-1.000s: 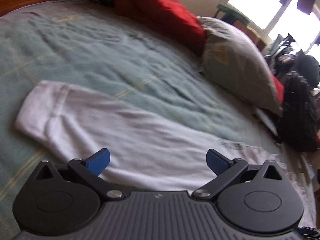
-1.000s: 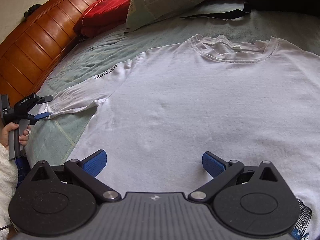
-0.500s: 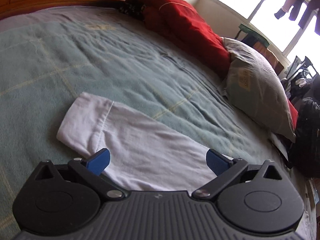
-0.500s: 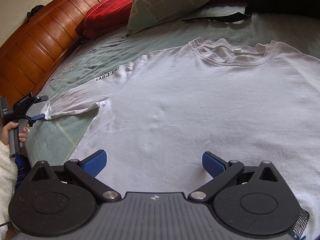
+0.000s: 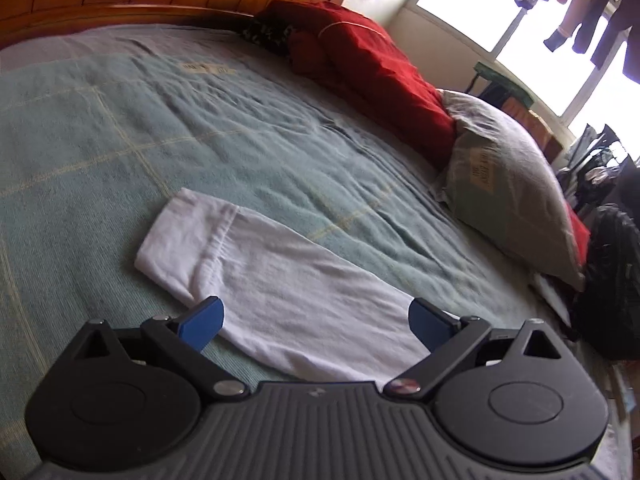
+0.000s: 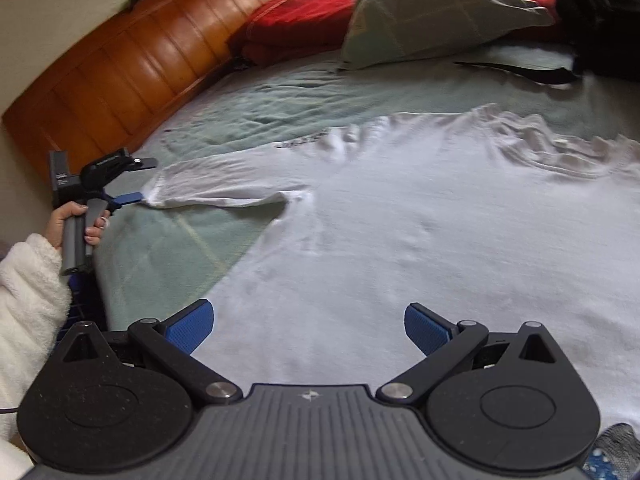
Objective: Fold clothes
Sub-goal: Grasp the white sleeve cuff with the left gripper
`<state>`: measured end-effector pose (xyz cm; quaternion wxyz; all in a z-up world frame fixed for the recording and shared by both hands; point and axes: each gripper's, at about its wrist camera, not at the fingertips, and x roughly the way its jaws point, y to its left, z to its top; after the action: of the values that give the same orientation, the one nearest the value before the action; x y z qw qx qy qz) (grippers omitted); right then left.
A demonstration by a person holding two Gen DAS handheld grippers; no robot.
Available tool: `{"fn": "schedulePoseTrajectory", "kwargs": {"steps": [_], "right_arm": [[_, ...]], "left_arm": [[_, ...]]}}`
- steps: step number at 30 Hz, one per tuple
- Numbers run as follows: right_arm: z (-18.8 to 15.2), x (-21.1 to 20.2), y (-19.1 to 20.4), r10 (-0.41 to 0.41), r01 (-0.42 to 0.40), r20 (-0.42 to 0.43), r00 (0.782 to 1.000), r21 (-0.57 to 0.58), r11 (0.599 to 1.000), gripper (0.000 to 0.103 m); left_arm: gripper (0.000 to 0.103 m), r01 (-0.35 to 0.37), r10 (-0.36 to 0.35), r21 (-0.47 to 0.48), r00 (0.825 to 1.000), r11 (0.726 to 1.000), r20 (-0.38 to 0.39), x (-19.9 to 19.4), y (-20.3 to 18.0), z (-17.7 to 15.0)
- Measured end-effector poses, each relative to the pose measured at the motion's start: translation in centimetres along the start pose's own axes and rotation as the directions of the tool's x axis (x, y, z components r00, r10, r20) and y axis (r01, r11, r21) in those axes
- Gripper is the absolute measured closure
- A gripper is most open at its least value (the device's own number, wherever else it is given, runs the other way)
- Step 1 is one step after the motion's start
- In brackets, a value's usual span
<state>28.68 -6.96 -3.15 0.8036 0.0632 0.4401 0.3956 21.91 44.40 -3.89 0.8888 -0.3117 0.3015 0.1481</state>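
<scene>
White shirt point(image 6: 420, 216) blurred, hem cut off below both wide-spread grippers' fingers point(image 6: 188, 328), sleeve point(image 5: 280, 280) end partly hidden.

Shirt point(image 6: 400, 220) neckline now rumpled — left gripper point(image 5: 316, 322) nearer cuff point(image 5: 180, 240).

A shirt point(image 6: 420, 216) is lying spread on the blanket point(image 6: 280, 96), its sleeve point(image 5: 280, 284) stretching leftward toward the left gripper point(image 6: 134, 196) at the bed's edge, while two pillows point(image 6: 432, 8) are resting behind it, beside the headboard point(image 6: 132, 68) at left.
</scene>
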Motion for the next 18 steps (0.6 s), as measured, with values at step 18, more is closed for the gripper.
{"fn": "schedulePoseTrajectory", "kwargs": {"steps": [18], "right_arm": [[-0.4, 1.0, 0.9, 0.020, -0.020, -0.021, 1.000, -0.027, 0.999, 0.000]], "left_arm": [[0.001, 0.158, -0.149, -0.189, 0.987, 0.969, 0.063, 3.2, 4.0, -2.6]]}}
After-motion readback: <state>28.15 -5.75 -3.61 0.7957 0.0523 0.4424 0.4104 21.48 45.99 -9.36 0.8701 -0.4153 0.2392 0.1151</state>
